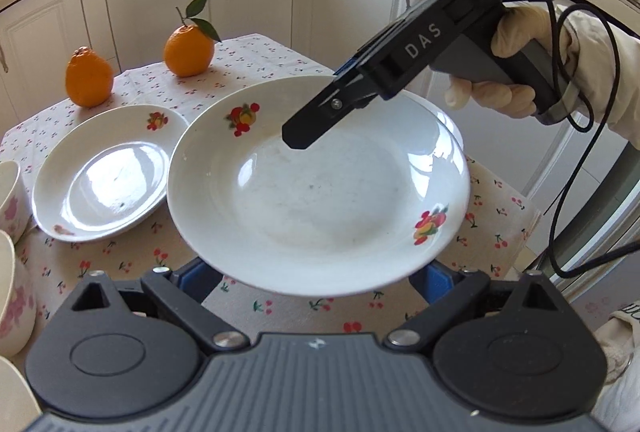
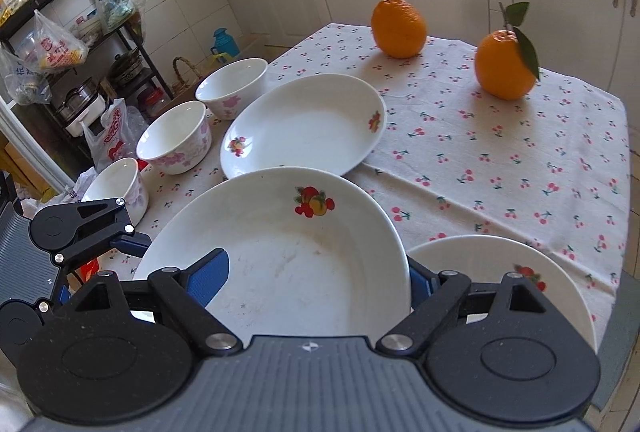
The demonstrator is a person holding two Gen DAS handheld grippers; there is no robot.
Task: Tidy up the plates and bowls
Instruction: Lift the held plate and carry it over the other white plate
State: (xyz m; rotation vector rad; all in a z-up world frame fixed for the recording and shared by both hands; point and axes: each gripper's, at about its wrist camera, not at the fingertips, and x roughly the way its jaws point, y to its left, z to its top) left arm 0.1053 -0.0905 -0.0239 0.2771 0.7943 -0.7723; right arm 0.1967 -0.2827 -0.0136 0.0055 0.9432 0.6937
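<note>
Both my left gripper (image 1: pixel 320 282) and right gripper (image 2: pixel 308 278) are gripping one white fruit-printed ceramic plate (image 1: pixel 320 188) by opposite rims, jaws wide, above the cherry-print tablecloth (image 2: pixel 500 152); their blue pads are sitting mostly hidden behind it.

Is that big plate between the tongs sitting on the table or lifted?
Lifted. The big plate sits tilted above the tablecloth, over a third plate's rim.

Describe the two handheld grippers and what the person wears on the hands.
Both are black tools with ribbed grey bodies, round black pivot housings, silver screws and blue pads inside the jaws. The right gripper has a grey pistol handle, white "DAS" lettering and a looping black cable. The hand wears a cream glove and pale sleeve.
</note>
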